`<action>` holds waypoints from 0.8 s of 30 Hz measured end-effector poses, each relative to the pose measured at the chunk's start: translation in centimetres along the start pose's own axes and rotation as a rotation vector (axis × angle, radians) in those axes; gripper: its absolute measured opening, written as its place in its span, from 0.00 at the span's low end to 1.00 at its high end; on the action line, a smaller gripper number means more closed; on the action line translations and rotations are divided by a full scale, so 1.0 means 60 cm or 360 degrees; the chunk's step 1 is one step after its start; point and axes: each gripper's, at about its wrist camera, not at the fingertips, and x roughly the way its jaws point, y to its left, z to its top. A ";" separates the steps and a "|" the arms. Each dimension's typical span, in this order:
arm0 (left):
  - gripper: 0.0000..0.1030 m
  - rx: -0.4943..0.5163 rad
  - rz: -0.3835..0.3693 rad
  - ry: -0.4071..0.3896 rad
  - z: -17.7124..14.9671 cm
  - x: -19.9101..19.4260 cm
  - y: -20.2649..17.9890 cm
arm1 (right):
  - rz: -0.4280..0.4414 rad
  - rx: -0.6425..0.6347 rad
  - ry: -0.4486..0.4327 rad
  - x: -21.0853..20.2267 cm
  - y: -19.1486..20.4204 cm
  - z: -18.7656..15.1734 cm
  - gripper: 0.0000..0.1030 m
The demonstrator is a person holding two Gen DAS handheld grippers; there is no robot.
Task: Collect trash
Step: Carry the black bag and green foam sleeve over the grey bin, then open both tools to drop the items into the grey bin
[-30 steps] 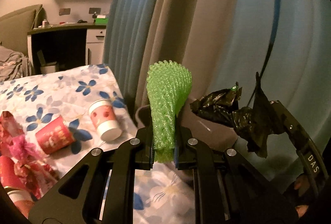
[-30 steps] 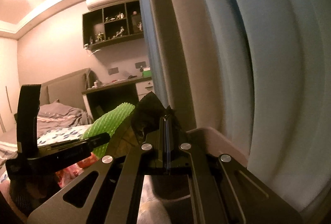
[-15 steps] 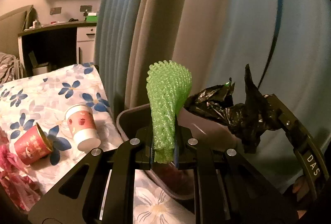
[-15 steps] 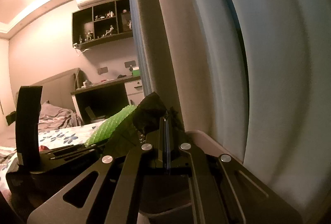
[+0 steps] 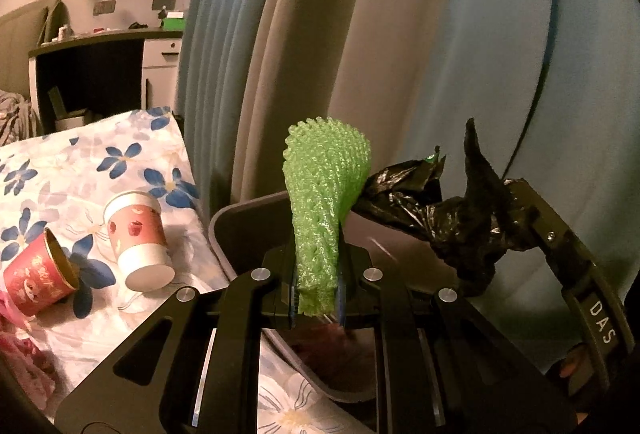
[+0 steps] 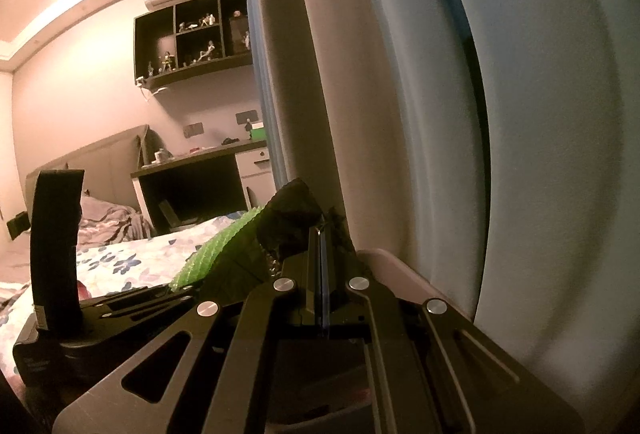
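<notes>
My left gripper [image 5: 316, 298] is shut on a green foam net sleeve [image 5: 324, 201], which stands upright above the grey trash bin [image 5: 240, 218]. My right gripper [image 6: 322, 274] is shut on a crumpled black plastic bag [image 6: 290, 222]; the bag also shows in the left wrist view [image 5: 452, 230], held beside the sleeve over the bin. The bin's rim shows in the right wrist view [image 6: 400, 270]. The sleeve shows there too [image 6: 208, 258], with the left gripper's body [image 6: 120, 310] at the lower left.
Two paper cups lie on the floral bedspread [image 5: 80, 169]: a white and red one [image 5: 138, 238] and a red one [image 5: 38, 278]. Pink wrapping [image 5: 16, 346] lies at the left edge. Curtains [image 5: 400, 53] hang close behind the bin. A desk [image 5: 104, 73] stands beyond the bed.
Both grippers have moved forward and right over the bin with their loads. The bin now lies under the sleeve; the cups have shifted left in view.
</notes>
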 end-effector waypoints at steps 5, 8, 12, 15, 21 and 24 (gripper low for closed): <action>0.14 -0.0028 -0.0038 0.0014 -0.003 0.014 0.003 | -0.0014 -0.0002 0.0017 0.013 0.002 -0.002 0.01; 0.19 -0.0025 -0.0092 0.0016 -0.006 0.020 0.001 | -0.0017 -0.0005 0.0036 0.023 0.001 -0.004 0.01; 0.54 -0.0029 -0.0147 0.0011 -0.013 0.025 0.003 | -0.0028 0.0000 0.0052 0.036 -0.002 -0.001 0.03; 0.83 -0.0069 -0.0112 -0.0020 -0.019 0.022 0.015 | -0.0031 0.0028 0.0069 0.040 -0.009 -0.001 0.14; 0.93 -0.0170 -0.0008 -0.0063 -0.024 -0.005 0.050 | -0.0071 0.0055 0.0012 0.013 -0.019 0.003 0.47; 0.94 -0.0197 0.0079 -0.0100 -0.030 -0.034 0.061 | -0.0092 0.0066 -0.0031 -0.012 -0.017 0.004 0.67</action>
